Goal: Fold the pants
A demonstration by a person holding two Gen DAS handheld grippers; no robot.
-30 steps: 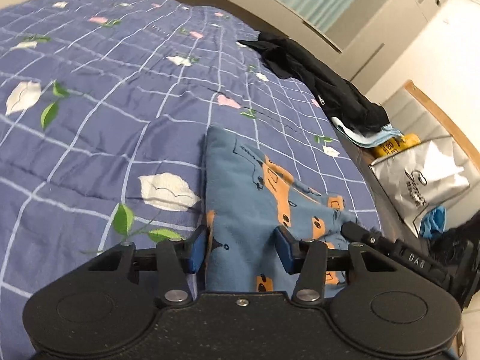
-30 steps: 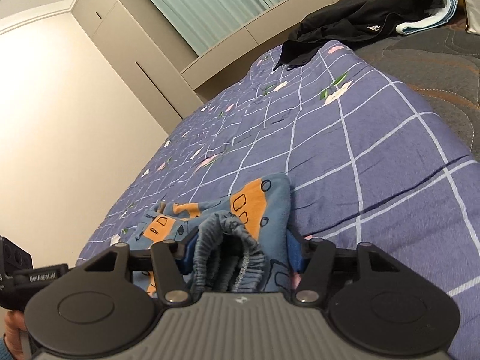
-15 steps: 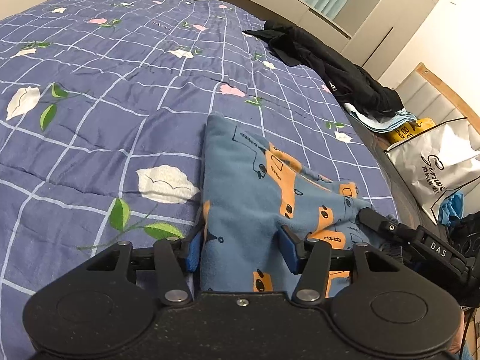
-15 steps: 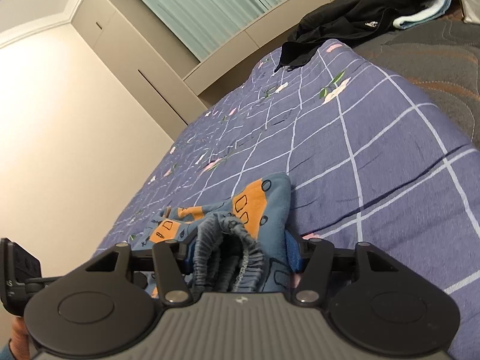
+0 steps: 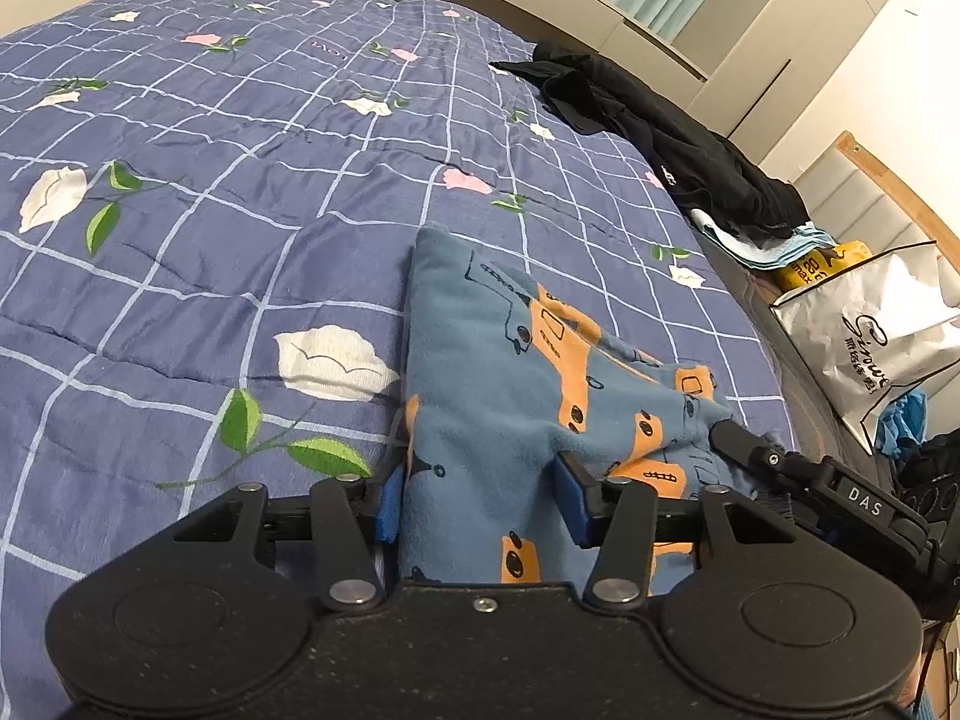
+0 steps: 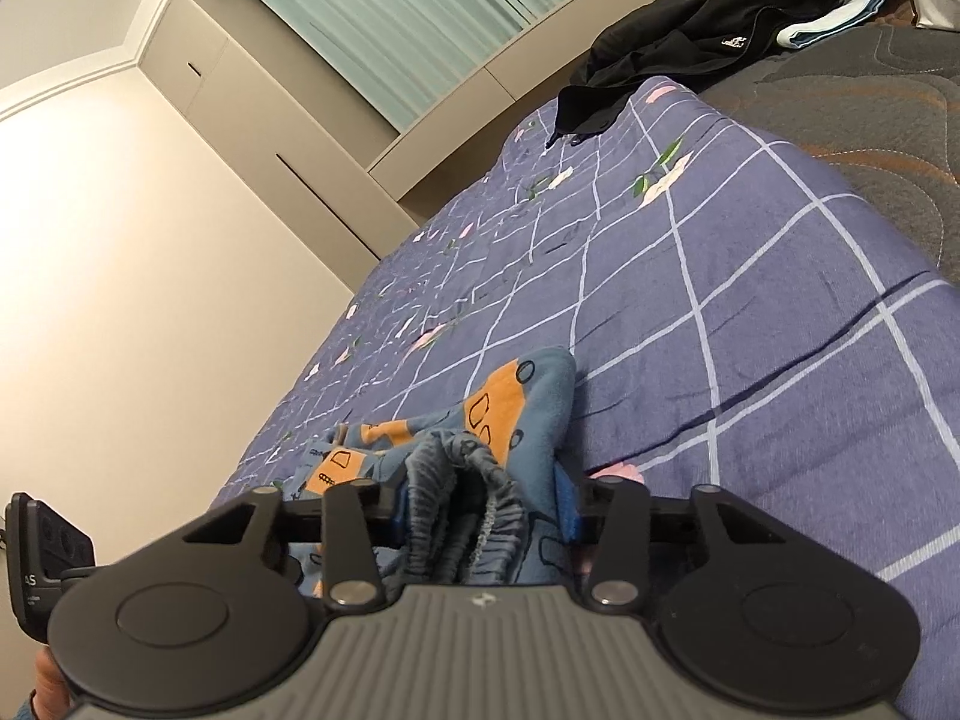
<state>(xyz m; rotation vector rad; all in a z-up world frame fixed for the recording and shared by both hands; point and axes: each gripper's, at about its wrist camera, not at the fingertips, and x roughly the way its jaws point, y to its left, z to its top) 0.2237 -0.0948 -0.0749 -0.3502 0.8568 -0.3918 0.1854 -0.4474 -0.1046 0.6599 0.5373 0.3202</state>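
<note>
Blue truck-print pants (image 5: 516,372) lie folded on the quilted bed (image 5: 240,192). Left claw (image 5: 477,498) pinches one edge of the bundle; right claw (image 6: 480,498) grips the gathered elastic waistband (image 6: 462,480). Both are clamped on fabric, probably to keep the layers aligned for another fold.

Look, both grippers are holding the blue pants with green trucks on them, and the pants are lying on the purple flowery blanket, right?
Almost. The trucks are orange, not green, as the left wrist view shows on the blue pants. The rest holds: the left gripper and the right gripper both hold the pants, on the purple flowery blanket.
</note>
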